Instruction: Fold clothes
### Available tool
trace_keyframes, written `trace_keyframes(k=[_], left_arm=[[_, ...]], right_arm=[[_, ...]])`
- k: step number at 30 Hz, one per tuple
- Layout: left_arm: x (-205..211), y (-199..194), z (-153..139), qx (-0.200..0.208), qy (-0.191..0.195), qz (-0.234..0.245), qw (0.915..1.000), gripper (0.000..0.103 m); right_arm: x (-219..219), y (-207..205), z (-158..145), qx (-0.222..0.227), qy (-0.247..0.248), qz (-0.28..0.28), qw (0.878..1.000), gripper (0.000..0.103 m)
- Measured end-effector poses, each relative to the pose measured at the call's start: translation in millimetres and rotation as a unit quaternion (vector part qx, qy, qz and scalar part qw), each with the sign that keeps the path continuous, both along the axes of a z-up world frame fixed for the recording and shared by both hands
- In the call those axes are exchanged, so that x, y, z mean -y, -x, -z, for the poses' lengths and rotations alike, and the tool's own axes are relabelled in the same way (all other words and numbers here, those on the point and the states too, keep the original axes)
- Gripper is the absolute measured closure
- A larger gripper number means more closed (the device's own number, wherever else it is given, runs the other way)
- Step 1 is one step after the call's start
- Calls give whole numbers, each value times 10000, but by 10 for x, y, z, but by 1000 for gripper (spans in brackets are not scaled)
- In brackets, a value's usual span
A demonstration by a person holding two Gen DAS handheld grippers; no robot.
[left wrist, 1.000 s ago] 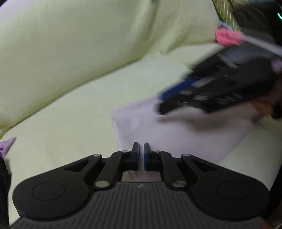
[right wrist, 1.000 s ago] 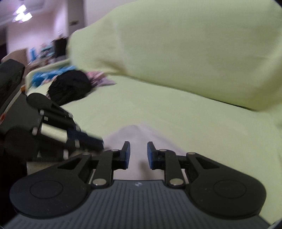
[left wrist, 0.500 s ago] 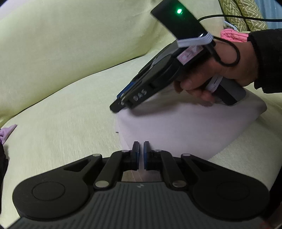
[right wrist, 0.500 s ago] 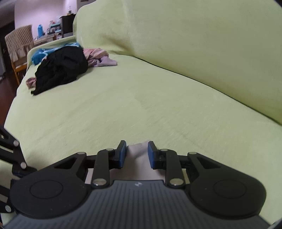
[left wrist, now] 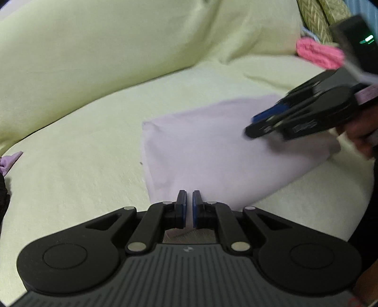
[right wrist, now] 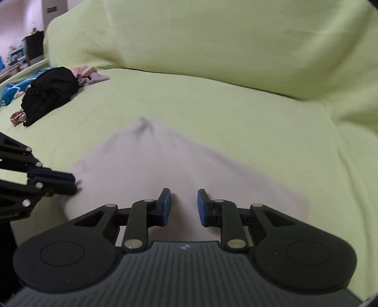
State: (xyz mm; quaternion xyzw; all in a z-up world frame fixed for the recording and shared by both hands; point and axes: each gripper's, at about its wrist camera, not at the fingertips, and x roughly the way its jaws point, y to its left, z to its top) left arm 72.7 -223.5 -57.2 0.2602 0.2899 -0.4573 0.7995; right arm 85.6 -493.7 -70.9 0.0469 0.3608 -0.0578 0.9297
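Note:
A pale lilac garment [left wrist: 224, 151] lies folded into a flat rectangle on the yellow-green sofa seat [left wrist: 82, 165]. My left gripper [left wrist: 188, 198] hovers at the garment's near edge, pads almost together with nothing between them. In the left wrist view my right gripper [left wrist: 250, 127], held by a hand [left wrist: 361, 132], hangs blurred over the garment's right part. Seen from the right wrist, the right gripper [right wrist: 182, 200] is open above the garment [right wrist: 179, 165] and empty. The left gripper [right wrist: 73, 181] pokes in at that view's left edge, beside the garment.
A heap of clothes with a black garment [right wrist: 49, 92] on top lies far left on the seat, blue cloth [right wrist: 9, 92] beside it. A pink item [left wrist: 319, 53] and a patterned cushion [left wrist: 314, 19] sit at the right end. The sofa back [left wrist: 94, 59] rises behind.
The right gripper went out to the garment's far left corner, then drew back to its right part. The left gripper has barely moved.

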Motion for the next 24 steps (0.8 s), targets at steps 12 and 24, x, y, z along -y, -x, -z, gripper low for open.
trace_keyframes(k=[12, 24], left_arm=[[-112, 109, 68, 124, -162, -4, 9998, 97], [-37, 169, 75, 36, -293, -243, 9993, 97]], right_arm=[[115, 609, -39, -225, 240, 549, 9979, 84], [-78, 922, 35, -111, -150, 884, 9959, 84]])
